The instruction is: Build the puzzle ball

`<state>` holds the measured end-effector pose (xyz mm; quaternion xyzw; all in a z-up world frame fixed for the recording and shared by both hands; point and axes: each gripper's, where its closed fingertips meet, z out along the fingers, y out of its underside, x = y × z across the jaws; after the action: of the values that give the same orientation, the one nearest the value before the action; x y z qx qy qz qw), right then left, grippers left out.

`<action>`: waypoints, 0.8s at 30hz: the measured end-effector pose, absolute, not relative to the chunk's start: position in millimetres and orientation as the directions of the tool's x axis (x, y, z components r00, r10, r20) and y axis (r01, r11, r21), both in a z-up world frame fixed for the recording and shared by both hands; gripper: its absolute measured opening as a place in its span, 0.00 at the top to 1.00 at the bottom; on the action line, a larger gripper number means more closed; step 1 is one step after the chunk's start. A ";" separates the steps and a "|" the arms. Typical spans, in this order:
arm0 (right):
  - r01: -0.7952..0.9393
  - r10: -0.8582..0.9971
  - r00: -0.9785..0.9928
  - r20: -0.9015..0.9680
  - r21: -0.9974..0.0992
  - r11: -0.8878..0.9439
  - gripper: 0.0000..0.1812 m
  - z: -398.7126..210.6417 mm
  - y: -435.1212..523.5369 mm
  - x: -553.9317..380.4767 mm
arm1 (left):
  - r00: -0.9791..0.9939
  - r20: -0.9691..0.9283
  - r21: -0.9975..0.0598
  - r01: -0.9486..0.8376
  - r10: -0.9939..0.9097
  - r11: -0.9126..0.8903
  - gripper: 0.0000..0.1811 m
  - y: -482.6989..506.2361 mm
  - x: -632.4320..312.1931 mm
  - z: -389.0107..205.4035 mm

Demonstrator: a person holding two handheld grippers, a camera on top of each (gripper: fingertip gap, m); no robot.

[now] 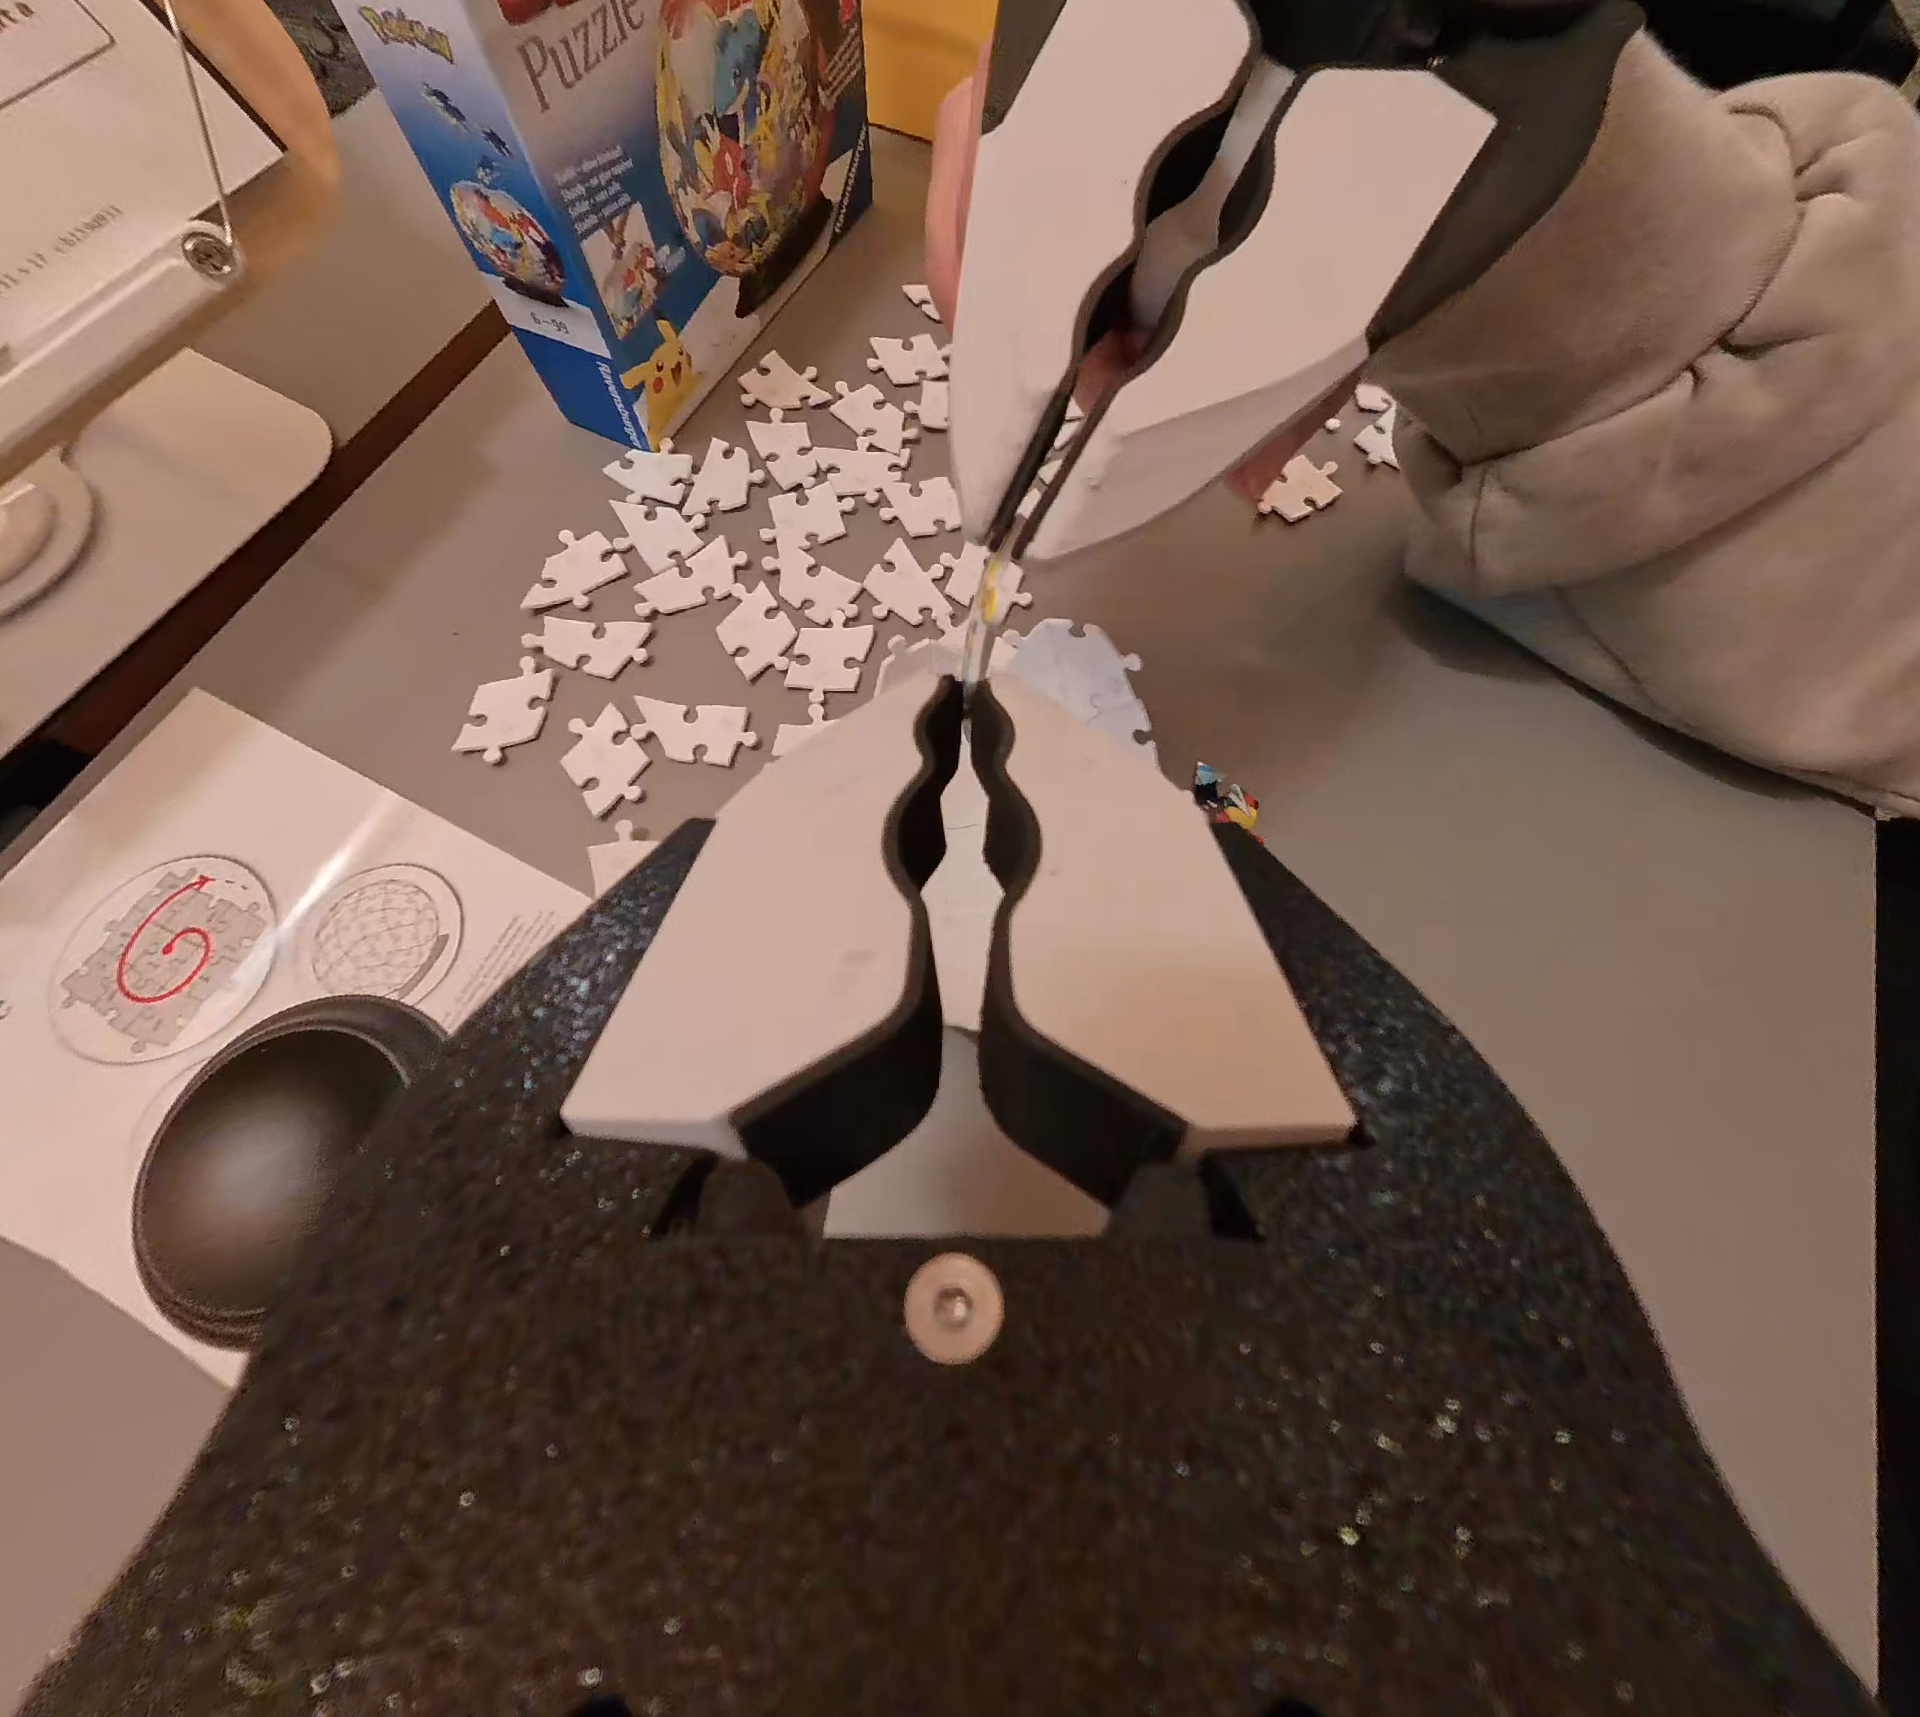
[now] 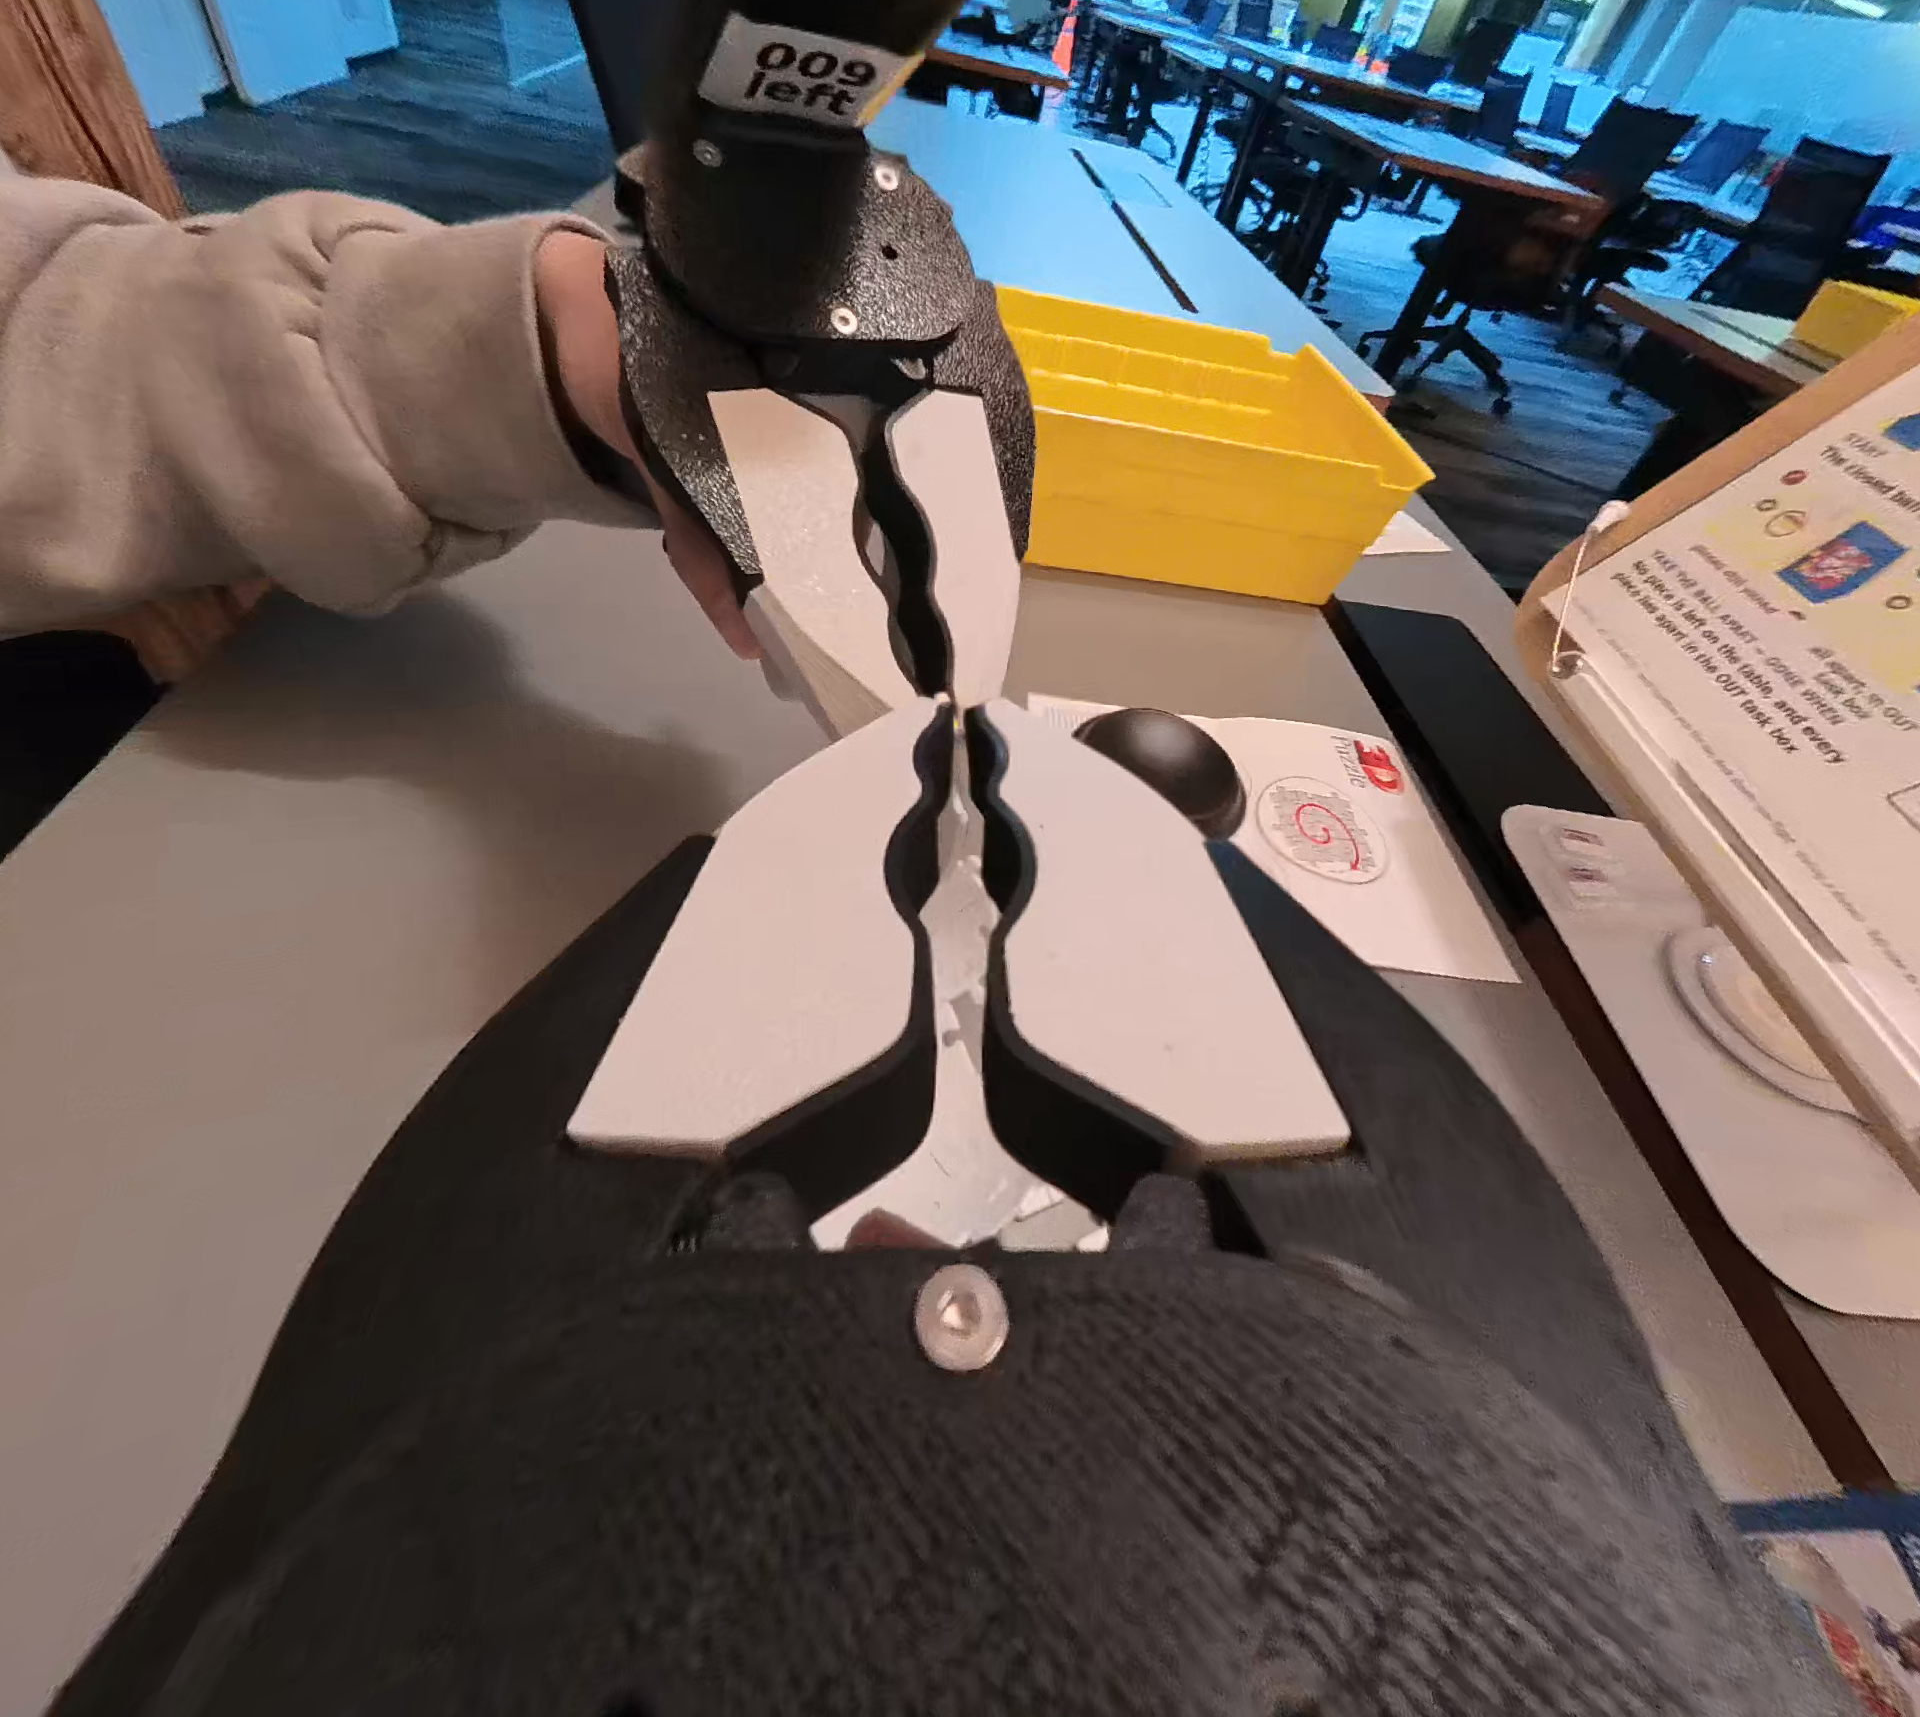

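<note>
**Two grippers, tip to tip, over one puzzle piece**

We hold our left gripper (image 1: 964, 701) and right gripper (image 1: 1006, 547) nose to nose above the grey table (image 1: 1455, 888), each with its fingers pinched nearly together. Between the tips stands a thin puzzle piece (image 1: 985, 602), seen edge-on, its long axis running straight from one tool to the other. Both appear to grip it, though we cannot tell whether it is one piece or two being joined. Directly beyond the left tips lies the scatter of loose white pieces (image 1: 727, 566), face down; a curved assembled section (image 1: 1081, 680) sits just right of them. The puzzle box (image 1: 582, 109) stands farther ahead-left, the black dome stand (image 1: 260, 1168) and instruction sheet (image 1: 343, 846) near-left. Nothing blocks the join; we judge alignment is what matters.
</note>
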<state>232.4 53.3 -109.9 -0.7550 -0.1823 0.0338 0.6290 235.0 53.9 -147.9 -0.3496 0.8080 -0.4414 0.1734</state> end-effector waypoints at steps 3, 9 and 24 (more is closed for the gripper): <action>0.285 0.341 0.917 0.209 -0.940 -0.189 0.96 -118.4 52.7 232.7 | -0.701 0.031 -0.830 -0.415 -0.712 0.372 0.99 54.8 234.0 -153.6; 0.297 0.403 0.896 0.185 -0.926 -0.234 0.98 -124.7 50.1 233.5 | -0.722 0.038 -0.834 -0.404 -0.691 0.376 0.99 53.6 234.7 -158.6; 0.327 0.538 0.836 0.109 -0.886 -0.328 0.99 -142.2 58.1 248.6 | -0.715 0.042 -0.845 -0.397 -0.698 0.357 0.99 58.9 249.5 -174.8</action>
<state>248.6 58.1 -142.2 -0.8084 -0.2674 0.1025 0.5143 249.5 58.9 -174.8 -0.3395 0.8068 -0.4543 0.1655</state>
